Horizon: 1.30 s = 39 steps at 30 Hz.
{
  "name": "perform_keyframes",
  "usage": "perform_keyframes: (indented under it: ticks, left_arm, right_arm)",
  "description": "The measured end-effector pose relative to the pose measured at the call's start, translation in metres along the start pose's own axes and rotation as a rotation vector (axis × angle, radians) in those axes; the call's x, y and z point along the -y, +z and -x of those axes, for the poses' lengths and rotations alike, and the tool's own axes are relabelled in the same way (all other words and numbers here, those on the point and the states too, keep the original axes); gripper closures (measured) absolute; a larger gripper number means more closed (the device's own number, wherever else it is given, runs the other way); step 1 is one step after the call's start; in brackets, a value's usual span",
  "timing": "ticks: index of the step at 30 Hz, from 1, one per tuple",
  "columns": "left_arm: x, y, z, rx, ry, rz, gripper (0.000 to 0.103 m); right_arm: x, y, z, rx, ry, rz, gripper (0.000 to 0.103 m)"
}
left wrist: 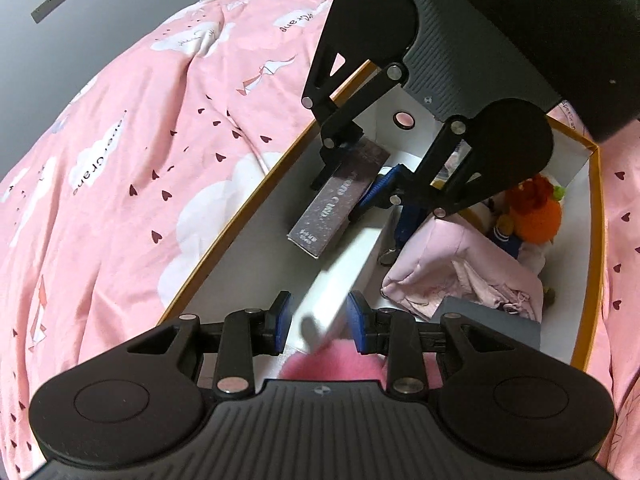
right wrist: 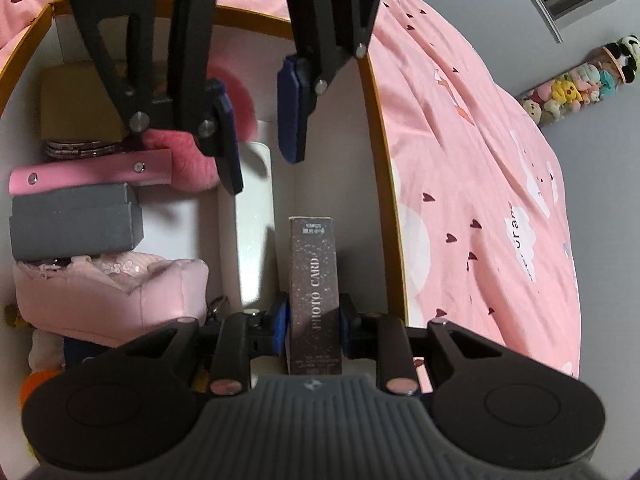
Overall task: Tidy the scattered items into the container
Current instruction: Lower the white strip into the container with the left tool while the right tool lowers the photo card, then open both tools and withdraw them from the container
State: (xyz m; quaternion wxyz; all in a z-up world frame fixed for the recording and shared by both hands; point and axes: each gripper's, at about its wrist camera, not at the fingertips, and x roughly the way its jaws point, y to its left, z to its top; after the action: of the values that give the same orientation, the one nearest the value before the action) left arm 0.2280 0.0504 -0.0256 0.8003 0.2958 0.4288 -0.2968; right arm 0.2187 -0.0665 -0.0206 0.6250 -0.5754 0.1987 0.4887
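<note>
The container is a white box with an orange rim [left wrist: 240,200] [right wrist: 384,160] that lies on a pink bedcover. A white divider [left wrist: 352,256] [right wrist: 256,220] splits it lengthwise. In the narrow compartment lies a dark glittery photo card box [left wrist: 340,196] [right wrist: 314,264]. My right gripper [right wrist: 314,324] [left wrist: 352,184] reaches down into that compartment, its blue pads against both long sides of the card box. My left gripper [left wrist: 320,320] [right wrist: 260,136] hovers over the divider at the other end, jaws apart with nothing between them.
The wide compartment holds a pink pouch [left wrist: 440,264] [right wrist: 112,292], a grey box [left wrist: 492,320] [right wrist: 76,220], an orange-haired doll [left wrist: 536,208] and a pink fluffy item [left wrist: 332,364] [right wrist: 188,160]. The pink cloud-print bedcover [left wrist: 140,160] surrounds the box. A tube of plush toys [right wrist: 580,80] lies beyond.
</note>
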Motion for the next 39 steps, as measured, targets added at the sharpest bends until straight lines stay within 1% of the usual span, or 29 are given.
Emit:
perform_keyframes:
  ticks: [6, 11, 14, 17, 18, 20, 21, 24, 26, 28, 30, 33, 35, 37, 39]
  left_arm:
    - [-0.003, 0.004, 0.012, -0.010, 0.018, 0.048, 0.068]
    - [-0.004, 0.008, 0.029, -0.010, 0.039, 0.081, 0.068]
    - [-0.001, 0.011, 0.043, -0.002, 0.060, 0.088, 0.068]
    - [0.020, 0.007, 0.064, 0.012, 0.082, 0.100, 0.068]
    - [0.041, 0.002, 0.078, 0.013, 0.094, 0.106, 0.068]
    - [0.060, 0.002, 0.086, 0.023, 0.118, 0.124, 0.068]
    - [0.073, 0.007, 0.081, 0.032, 0.126, 0.137, 0.068]
    - [0.088, 0.002, 0.085, 0.072, 0.168, 0.215, 0.068]
    - [0.099, -0.004, 0.094, 0.110, 0.189, 0.286, 0.068]
    - [0.109, -0.009, 0.098, 0.146, 0.195, 0.357, 0.068]
    - [0.114, -0.015, 0.108, 0.170, 0.192, 0.454, 0.068]
    - [0.116, -0.024, 0.115, 0.205, 0.178, 0.591, 0.067]
    - [0.119, -0.032, 0.116, 0.226, 0.190, 0.657, 0.063]
    - [0.123, -0.037, 0.116, 0.239, 0.229, 0.686, 0.054]
    - [0.128, -0.042, 0.116, 0.250, 0.270, 0.707, 0.054]
  right_arm:
    - [0.001, 0.002, 0.009, 0.006, -0.030, -0.023, 0.075]
    - [-0.001, 0.008, 0.030, 0.024, -0.055, -0.044, 0.075]
    - [-0.001, 0.002, 0.042, 0.037, -0.068, -0.070, 0.075]
    - [-0.005, 0.002, 0.057, 0.054, -0.076, -0.122, 0.075]
    - [-0.007, 0.003, 0.064, 0.061, -0.077, -0.145, 0.075]
    - [-0.012, 0.006, 0.075, 0.073, -0.081, -0.190, 0.075]
    - [-0.015, 0.007, 0.083, 0.082, -0.083, -0.222, 0.075]
    - [-0.023, 0.009, 0.100, 0.120, -0.073, -0.335, 0.075]
    - [-0.030, 0.011, 0.110, 0.157, -0.063, -0.413, 0.070]
    - [-0.036, 0.013, 0.112, 0.185, -0.056, -0.499, 0.069]
    - [-0.043, 0.012, 0.116, 0.202, -0.052, -0.586, 0.069]
    - [-0.052, 0.008, 0.116, 0.204, -0.059, -0.732, 0.069]
    - [-0.057, 0.002, 0.115, 0.209, -0.061, -0.837, 0.068]
    - [-0.061, -0.005, 0.114, 0.211, -0.061, -0.954, 0.067]
    - [-0.066, -0.013, 0.114, 0.225, -0.062, -1.071, 0.063]
